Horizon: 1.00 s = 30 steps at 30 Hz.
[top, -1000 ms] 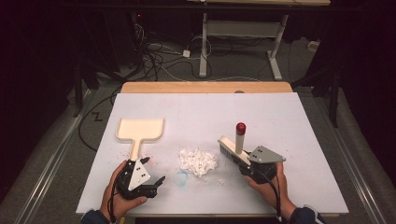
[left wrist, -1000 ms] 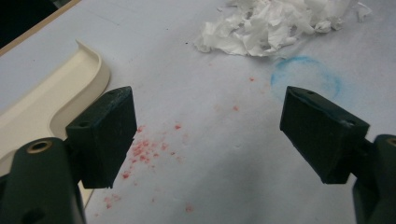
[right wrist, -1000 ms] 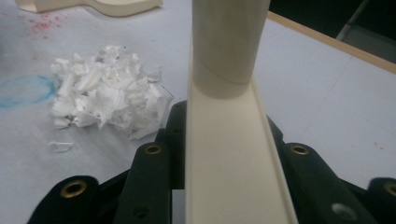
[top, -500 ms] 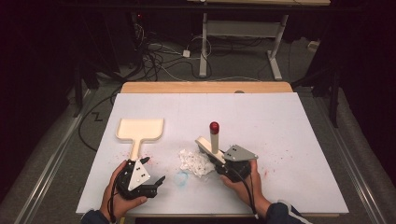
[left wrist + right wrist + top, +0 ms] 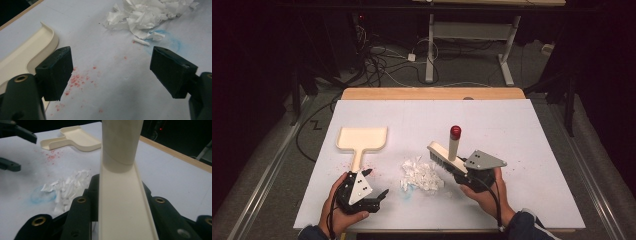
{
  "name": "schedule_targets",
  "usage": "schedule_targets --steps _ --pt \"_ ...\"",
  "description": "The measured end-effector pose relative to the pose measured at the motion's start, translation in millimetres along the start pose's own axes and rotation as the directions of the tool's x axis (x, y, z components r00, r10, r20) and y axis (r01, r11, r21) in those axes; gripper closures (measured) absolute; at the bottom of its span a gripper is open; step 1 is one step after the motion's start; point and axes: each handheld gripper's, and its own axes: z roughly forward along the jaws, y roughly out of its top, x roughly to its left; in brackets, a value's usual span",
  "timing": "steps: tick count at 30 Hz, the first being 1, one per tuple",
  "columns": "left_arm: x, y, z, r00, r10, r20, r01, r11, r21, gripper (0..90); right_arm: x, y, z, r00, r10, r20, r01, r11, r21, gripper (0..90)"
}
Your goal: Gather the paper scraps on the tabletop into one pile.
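On the white table cover (image 5: 522,130), right in the middle near my side, sits the little heap of torn paper scraps (image 5: 422,176) — that's what I'm cleaning up here. My right tongs (image 5: 462,172) are pinched tight on the cream hand brush (image 5: 443,152), gripping it by the flat back of the head, with the red-capped handle (image 5: 455,132) sticking straight up. In the right gripper view the brush back (image 5: 122,202) runs up between the jaws and both press against its sides, so that grip looks solid to me. The bristle end sits just beside the right edge of the pile, maybe brushing it, hard to tell.

My left tongs (image 5: 374,187) are spread wide with nothing in them, resting low near the front edge. The cream dustpan (image 5: 361,139) lies flat just beyond them, its handle pointing back toward that hand — in the left gripper view the dustpan edge (image 5: 27,55) sits right by the jaw. There's also a dusting of red crumbs (image 5: 75,80) and a blue smudge (image 5: 170,42) on the cover.

So I'd say I'm at the sweeping stage, pan not yet picked up. Next move, I reckon: grab the dustpan handle with the left, set its lip against the pile's left side, then push the scraps across into it with short strokes.
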Motion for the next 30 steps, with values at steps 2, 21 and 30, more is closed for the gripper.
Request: schedule_targets --steps 2,21,30 --pt "-0.6 0.0 0.1 1.0 0.003 0.0 -0.003 1.0 0.002 17.9 -2.2 -1.7 -12.1 0.9992 -0.007 -0.039 0.007 1.0 0.008 68.1" --pt "-2.0 3.3 3.0 0.9999 0.014 0.008 -0.014 0.9999 0.007 17.9 -0.4 -51.1 -68.4 0.9654 -0.036 -0.258 0.08 0.983 0.163 68.2" --pt "-0.3 1.6 2.0 1.0 0.004 0.009 -0.004 1.0 0.001 17.9 7.2 -35.4 -20.7 0.964 -0.05 -0.261 0.083 0.99 0.117 68.3"
